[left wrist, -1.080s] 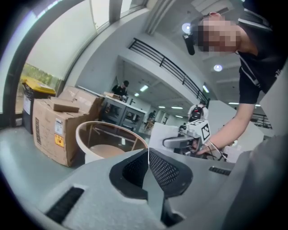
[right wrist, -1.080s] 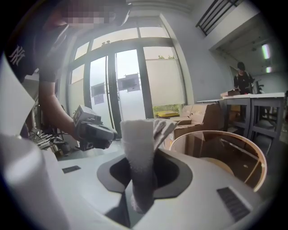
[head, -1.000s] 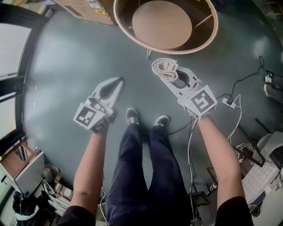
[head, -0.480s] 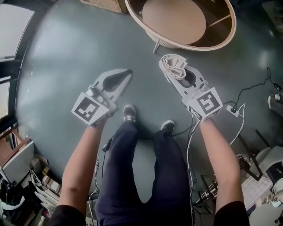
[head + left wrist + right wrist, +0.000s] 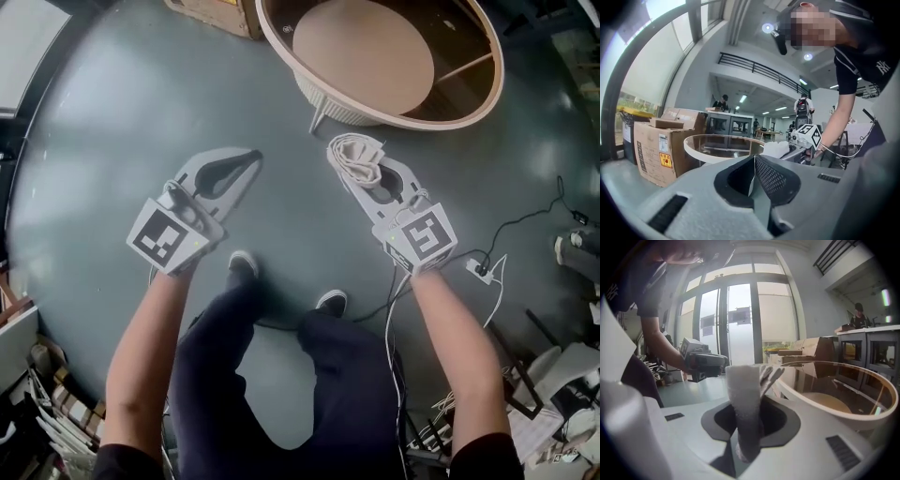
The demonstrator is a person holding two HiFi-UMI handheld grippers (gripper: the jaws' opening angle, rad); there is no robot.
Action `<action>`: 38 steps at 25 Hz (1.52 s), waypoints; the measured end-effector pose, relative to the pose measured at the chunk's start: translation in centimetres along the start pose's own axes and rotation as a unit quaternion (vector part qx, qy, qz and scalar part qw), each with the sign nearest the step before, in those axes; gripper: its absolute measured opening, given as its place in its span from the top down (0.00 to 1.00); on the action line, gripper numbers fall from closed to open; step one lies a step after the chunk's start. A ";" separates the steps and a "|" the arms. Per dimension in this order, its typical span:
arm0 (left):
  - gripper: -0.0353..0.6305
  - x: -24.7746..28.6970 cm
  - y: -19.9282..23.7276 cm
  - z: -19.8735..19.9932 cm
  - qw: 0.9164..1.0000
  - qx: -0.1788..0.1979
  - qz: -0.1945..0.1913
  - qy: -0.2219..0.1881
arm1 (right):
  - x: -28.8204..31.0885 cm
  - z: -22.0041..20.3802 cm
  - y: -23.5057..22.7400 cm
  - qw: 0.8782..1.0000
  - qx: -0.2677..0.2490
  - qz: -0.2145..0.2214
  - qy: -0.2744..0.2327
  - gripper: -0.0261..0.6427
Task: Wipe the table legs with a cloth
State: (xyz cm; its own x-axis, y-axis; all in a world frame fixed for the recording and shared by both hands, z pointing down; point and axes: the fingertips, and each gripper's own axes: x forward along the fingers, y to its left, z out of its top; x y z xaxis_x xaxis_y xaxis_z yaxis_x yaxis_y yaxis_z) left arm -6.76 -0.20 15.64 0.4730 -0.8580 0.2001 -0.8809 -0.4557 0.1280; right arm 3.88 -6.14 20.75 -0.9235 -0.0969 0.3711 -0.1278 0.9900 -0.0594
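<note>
A high lab or workshop hall is suggested by a railed gallery (image 5: 759,71), tall glazing (image 5: 740,319), cardboard boxes (image 5: 658,145) and loose cables (image 5: 511,228).

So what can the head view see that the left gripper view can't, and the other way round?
Only the head view shows the person's shoes and the cables trailing over the floor. Only the left gripper view shows the room beyond: a balcony railing, ceiling lights and people standing far off. Both show the round table, the right gripper shut on the white cloth, and the left gripper with its jaws together and nothing between them.
</note>
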 end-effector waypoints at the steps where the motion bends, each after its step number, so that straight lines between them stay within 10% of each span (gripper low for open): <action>1: 0.93 0.3 0.4 -0.6 1.000 0.004 0.002 -0.004 | 0.6 -0.7 -0.2 1.000 -0.005 0.002 -0.001 0.82; 25: 0.93 7.7 5.5 -11.9 0.983 0.150 -0.104 0.034 | 12.9 -8.5 -6.9 0.994 -0.111 0.012 -0.015 0.82; 38: 0.93 9.5 6.8 -12.7 0.987 0.128 -0.095 -0.006 | 12.8 -8.2 -7.0 0.990 -0.137 -0.011 -0.037 0.82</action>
State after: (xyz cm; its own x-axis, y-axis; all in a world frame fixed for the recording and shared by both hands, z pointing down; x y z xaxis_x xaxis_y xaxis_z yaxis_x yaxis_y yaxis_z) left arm -8.03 -8.44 30.80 0.6316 -0.7530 0.1846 -0.7523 -0.6528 -0.0887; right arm -4.06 -13.49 33.49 -0.9471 -0.1155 0.2993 -0.0543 0.9772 0.2055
